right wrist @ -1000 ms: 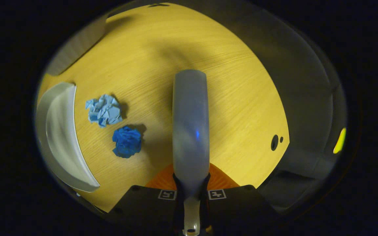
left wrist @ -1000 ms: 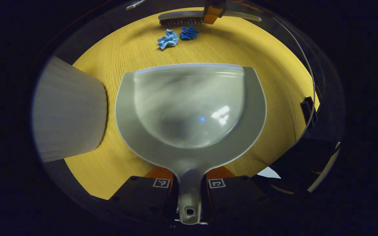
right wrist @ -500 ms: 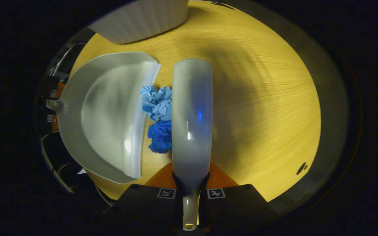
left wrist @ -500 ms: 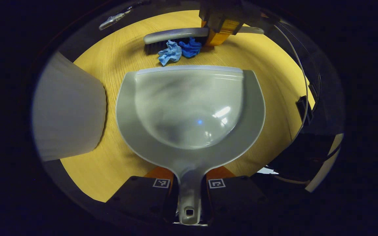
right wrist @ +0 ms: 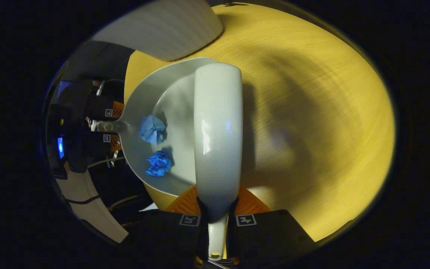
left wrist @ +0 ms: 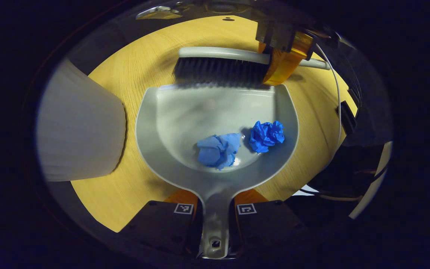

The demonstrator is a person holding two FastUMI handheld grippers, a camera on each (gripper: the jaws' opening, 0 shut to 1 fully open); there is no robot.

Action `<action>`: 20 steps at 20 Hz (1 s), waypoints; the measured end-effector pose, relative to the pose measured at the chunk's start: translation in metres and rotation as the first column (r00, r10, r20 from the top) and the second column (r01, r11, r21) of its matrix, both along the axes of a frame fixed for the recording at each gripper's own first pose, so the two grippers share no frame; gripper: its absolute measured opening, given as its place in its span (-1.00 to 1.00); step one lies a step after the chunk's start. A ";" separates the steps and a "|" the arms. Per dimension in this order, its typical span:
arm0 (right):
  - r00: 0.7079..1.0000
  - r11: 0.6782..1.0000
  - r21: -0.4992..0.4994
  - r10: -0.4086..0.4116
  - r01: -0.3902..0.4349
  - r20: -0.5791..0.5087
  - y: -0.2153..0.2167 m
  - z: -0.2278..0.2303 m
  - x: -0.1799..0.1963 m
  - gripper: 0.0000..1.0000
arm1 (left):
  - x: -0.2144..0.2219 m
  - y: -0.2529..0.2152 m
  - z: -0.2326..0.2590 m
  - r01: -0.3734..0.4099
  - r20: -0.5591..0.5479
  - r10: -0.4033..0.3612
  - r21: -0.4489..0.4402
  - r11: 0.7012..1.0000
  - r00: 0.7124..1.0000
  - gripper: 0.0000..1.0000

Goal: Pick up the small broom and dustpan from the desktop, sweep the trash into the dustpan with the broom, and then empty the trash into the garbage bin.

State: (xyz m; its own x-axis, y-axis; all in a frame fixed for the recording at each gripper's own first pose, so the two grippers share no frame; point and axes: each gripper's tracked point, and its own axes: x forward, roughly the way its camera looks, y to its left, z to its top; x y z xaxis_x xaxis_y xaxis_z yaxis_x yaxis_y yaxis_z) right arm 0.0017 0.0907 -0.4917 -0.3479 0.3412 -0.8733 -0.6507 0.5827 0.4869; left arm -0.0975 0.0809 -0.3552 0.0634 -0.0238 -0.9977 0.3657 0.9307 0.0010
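Observation:
My left gripper (left wrist: 215,209) is shut on the handle of the grey dustpan (left wrist: 162,123), which lies flat on the wooden desktop (left wrist: 144,71). Two crumpled paper balls sit inside the pan: a light blue one (left wrist: 217,150) and a dark blue one (left wrist: 266,135). The small broom (left wrist: 220,69), dark bristles down, stands at the pan's front lip, with my right gripper (left wrist: 282,59) on its handle. In the right gripper view, my right gripper (right wrist: 218,220) is shut on the broom (right wrist: 218,130), whose grey back lies over the dustpan (right wrist: 140,101) holding both balls (right wrist: 153,129) (right wrist: 159,163).
A white ribbed garbage bin (left wrist: 78,127) stands just left of the dustpan, touching or nearly touching its rim; it is the white ribbed shape (right wrist: 162,28) at the top of the right gripper view. Cables and dark gear (left wrist: 349,119) hang past the desk's right edge.
The broom swept toward the dustpan, pushing both paper balls from the desktop over the lip into the pan. The dustpan stayed put in my left gripper.

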 end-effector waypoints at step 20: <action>0.518 0.448 0.579 -0.854 0.681 0.052 -0.048 0.081 -0.028 -0.61 | 0.061 0.003 0.218 0.026 0.622 -0.084 0.102 0.994 0.779 -0.48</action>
State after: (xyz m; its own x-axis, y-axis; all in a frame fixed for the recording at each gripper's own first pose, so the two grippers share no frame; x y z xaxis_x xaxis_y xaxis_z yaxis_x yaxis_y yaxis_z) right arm -0.0262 0.0430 -0.4103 0.5045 0.6808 -0.5311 -0.1925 0.6883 0.6994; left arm -0.0368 0.0840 -0.1374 0.6742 0.0338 -0.7377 0.3084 0.8948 0.3228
